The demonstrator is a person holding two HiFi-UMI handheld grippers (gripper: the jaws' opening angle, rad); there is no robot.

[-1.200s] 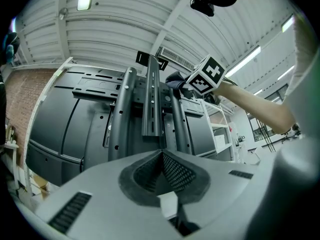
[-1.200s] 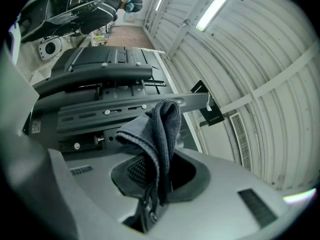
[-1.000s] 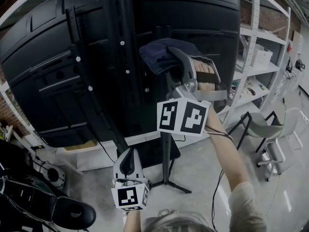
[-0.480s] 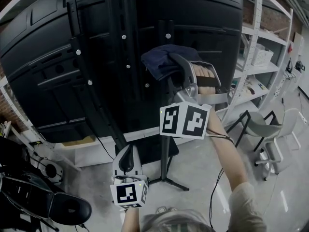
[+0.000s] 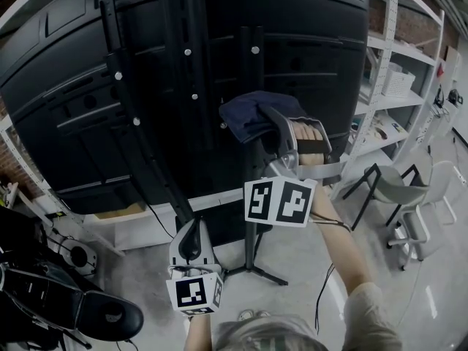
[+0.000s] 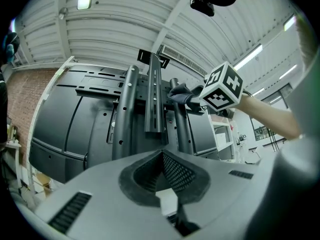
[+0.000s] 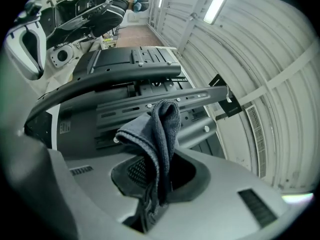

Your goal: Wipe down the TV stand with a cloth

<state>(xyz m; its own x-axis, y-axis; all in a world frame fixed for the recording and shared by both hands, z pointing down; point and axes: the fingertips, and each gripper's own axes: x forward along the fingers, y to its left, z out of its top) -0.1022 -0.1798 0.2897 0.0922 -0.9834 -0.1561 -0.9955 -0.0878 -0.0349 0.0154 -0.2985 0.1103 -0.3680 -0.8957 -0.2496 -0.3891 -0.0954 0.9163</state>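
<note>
The black TV stand's upright post [image 5: 252,64] runs up the back of a large black TV [image 5: 88,108]. A dark blue cloth [image 5: 250,114] is pressed against that post at mid height, and my right gripper [image 5: 265,123] is shut on it. In the right gripper view the cloth [image 7: 156,129] hangs folded out of the shut jaws, in front of the stand's mounting rails [image 7: 150,103]. My left gripper [image 5: 191,246] hangs low near the stand's base, shut and holding nothing. In the left gripper view the posts [image 6: 154,99] rise above its shut jaws.
White shelving [image 5: 391,72] stands to the right of the TV, with a grey chair [image 5: 398,189] before it. The stand's base legs [image 5: 252,273] spread on the grey floor. Dark equipment [image 5: 44,298] fills the lower left corner.
My right gripper has slid the cloth down the stand's post, from near the upper screws to mid height. The left gripper has hardly moved.
</note>
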